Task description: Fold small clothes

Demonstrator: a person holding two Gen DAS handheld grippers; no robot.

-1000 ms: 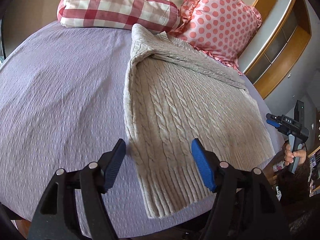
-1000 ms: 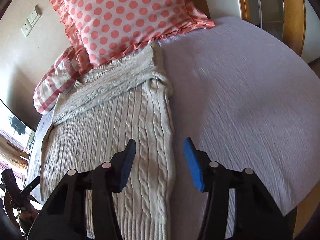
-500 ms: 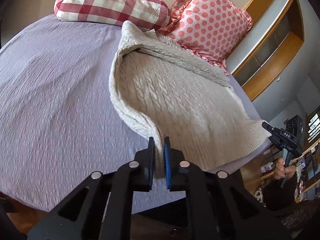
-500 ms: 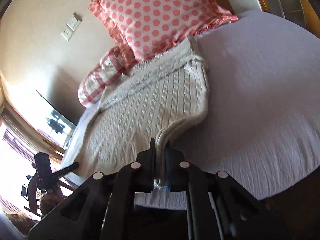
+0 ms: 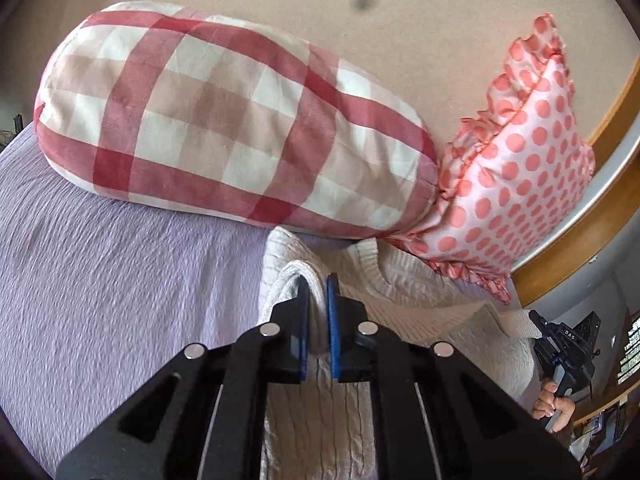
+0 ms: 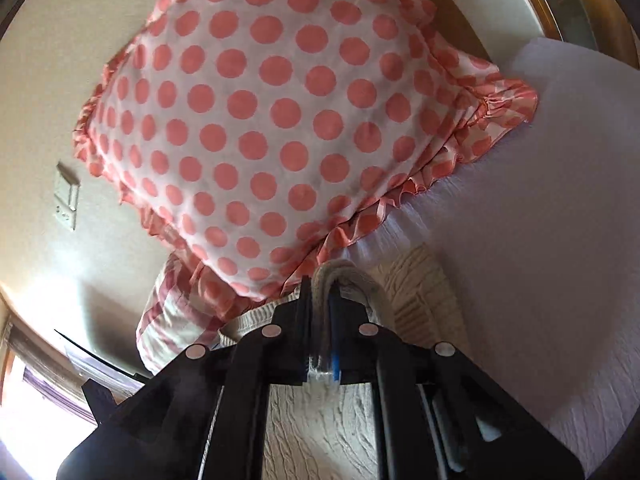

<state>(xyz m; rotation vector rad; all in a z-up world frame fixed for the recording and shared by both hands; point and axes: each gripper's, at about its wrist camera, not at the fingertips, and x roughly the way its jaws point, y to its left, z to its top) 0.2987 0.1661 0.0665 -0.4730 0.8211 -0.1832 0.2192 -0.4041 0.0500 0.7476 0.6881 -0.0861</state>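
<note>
The cream cable-knit sweater lies on the lilac bedspread, doubled over, neckline toward the pillows, its fold running across the bed. The left gripper and right gripper each pinch a hem corner just beside the checked pillow and polka-dot pillow.

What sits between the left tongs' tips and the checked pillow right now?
Only sweater: the left tongs pinch a fold, and its collar runs up to the checked pillow, seen in the left wrist view.
</note>
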